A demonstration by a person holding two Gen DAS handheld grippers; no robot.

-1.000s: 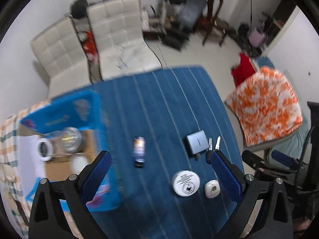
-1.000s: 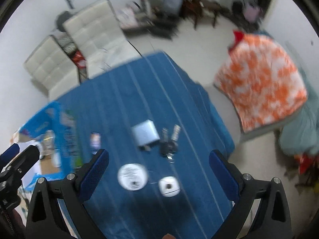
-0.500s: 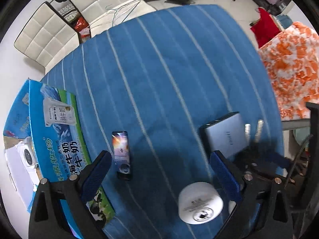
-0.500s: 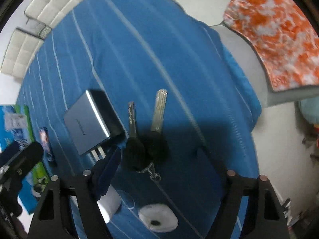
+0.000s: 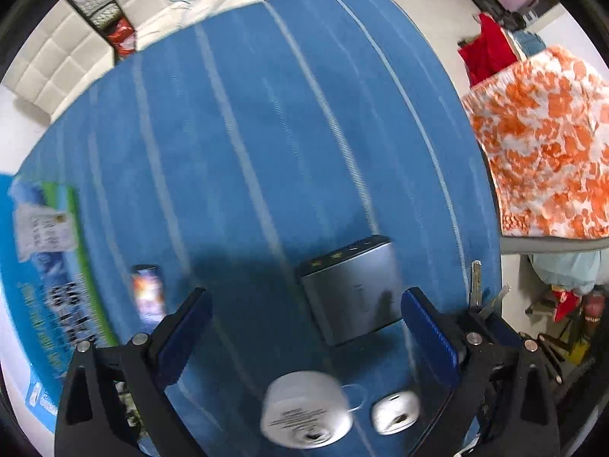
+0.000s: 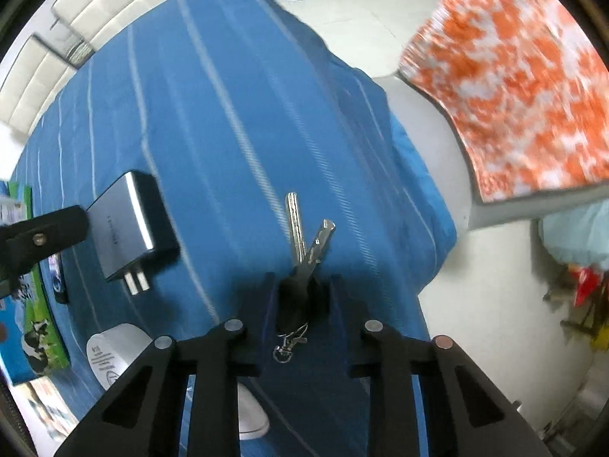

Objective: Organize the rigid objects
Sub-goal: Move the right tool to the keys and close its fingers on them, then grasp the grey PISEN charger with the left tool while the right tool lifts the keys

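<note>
Vs 0.5 s ago: right gripper (image 6: 300,293) has closed in on the keys (image 6: 304,243); its fingers (image 6: 266,304) were spread wide either side of the black key heads, now they pinch the heads, blades sticking out fwd over the blue striped cloth. Key ring + clip hang between the finger bases. Can't tell if the keys are off the surface (image 6: 228,95) yet.

Left gripper (image 5: 304,327) has moved fwd and lower: fingers (image 5: 186,327) wide apart, holding nothing, grey charger (image 5: 350,289) now sits between them toward the right finger, not touching. It was just off the right fingertip before. White round disc (image 5: 308,411) and small white pod (image 5: 396,411) lie just below the charger, near the finger bases. Lighter (image 5: 148,297) just left of the left finger, beside the blue milk carton box (image 5: 38,266).

Room: keys sit near the surface's right edge, cloth drops off just to their right; floor and orange blanket (image 6: 514,76) beyond. Far half of the cloth is bare. Charger is well apart from the keys in right wrist view, prongs pointing back.
</note>
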